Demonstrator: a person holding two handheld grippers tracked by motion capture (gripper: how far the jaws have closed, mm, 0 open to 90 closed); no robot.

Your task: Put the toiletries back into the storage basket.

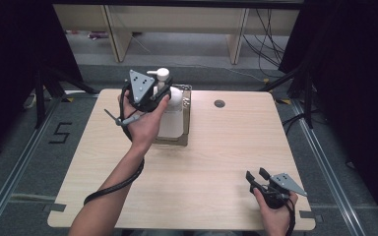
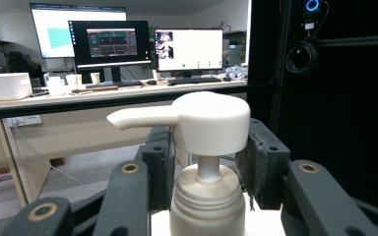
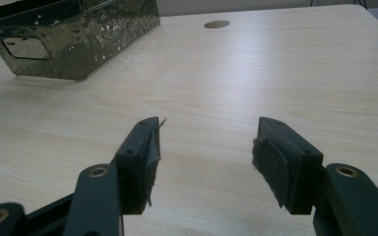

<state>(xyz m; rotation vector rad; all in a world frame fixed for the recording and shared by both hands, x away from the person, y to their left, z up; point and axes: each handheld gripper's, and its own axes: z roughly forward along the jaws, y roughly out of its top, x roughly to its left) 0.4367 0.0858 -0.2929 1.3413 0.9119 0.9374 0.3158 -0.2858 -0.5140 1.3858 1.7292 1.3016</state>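
- Left gripper (image 2: pixel 207 162) clamped on pump bottle (image 2: pixel 204 147), seemingly inside metal tray (image 1: pixel 186 129) at table's (image 1: pixel 216 162) far edge.
- Right gripper (image 3: pixel 205 147) released, low over bare table near front edge.

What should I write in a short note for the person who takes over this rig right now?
Left gripper: at the far left of the table, its jaws on either side of the white pump bottle's neck, just under the pump head. The pads look to be touching, but I cannot say for sure.
Right gripper: open, nothing between the jaws, low over the near right part of the table.
The bottle stands upright in the metal box.
Done: the left gripper is placed at the bottle.
Left: probably to lift the bottle out of the box; the right gripper has had no part yet.
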